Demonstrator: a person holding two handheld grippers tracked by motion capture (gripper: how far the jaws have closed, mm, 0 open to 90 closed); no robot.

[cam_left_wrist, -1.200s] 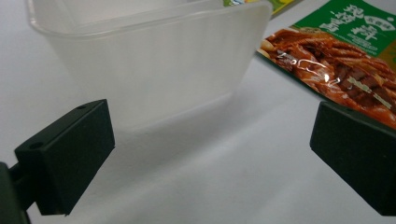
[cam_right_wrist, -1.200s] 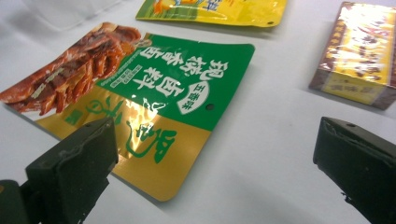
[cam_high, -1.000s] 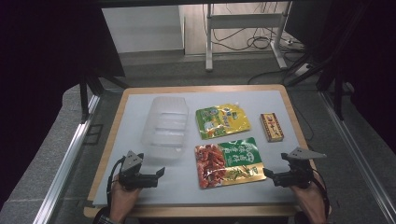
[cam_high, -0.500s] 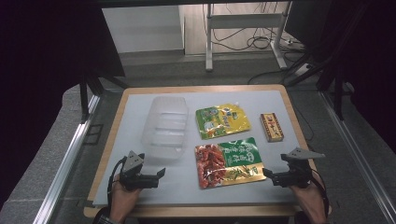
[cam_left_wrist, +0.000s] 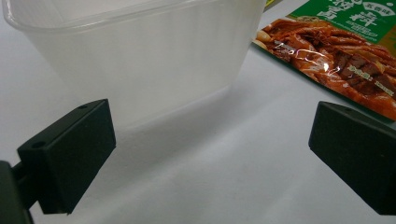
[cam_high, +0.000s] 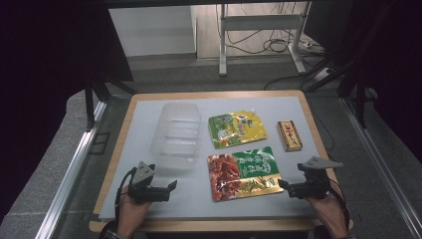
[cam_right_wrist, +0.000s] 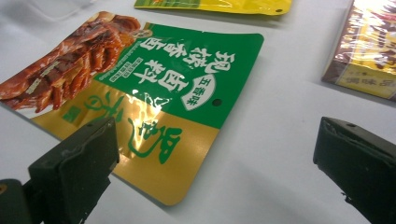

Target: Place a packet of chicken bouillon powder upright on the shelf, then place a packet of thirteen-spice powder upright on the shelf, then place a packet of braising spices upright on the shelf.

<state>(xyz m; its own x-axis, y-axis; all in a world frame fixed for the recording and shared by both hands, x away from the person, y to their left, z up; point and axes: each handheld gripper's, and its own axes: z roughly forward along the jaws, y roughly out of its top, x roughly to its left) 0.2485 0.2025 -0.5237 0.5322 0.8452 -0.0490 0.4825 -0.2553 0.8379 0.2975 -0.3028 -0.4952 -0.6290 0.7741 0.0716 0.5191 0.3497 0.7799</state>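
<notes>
Nothing moved much: my left gripper and right gripper still wait wide open and empty, lower frame, beside the meat pouch; packing hasn't started

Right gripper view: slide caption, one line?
Open right gripper poised just off the green-and-red snack pouch, small brown box beyond.

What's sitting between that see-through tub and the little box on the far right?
The yellow-green pouch lies between the clear tub and the small box, flat on the table, as the high view shows.

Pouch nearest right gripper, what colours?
Green, gold and red pouch; right gripper view shows it best.
</notes>
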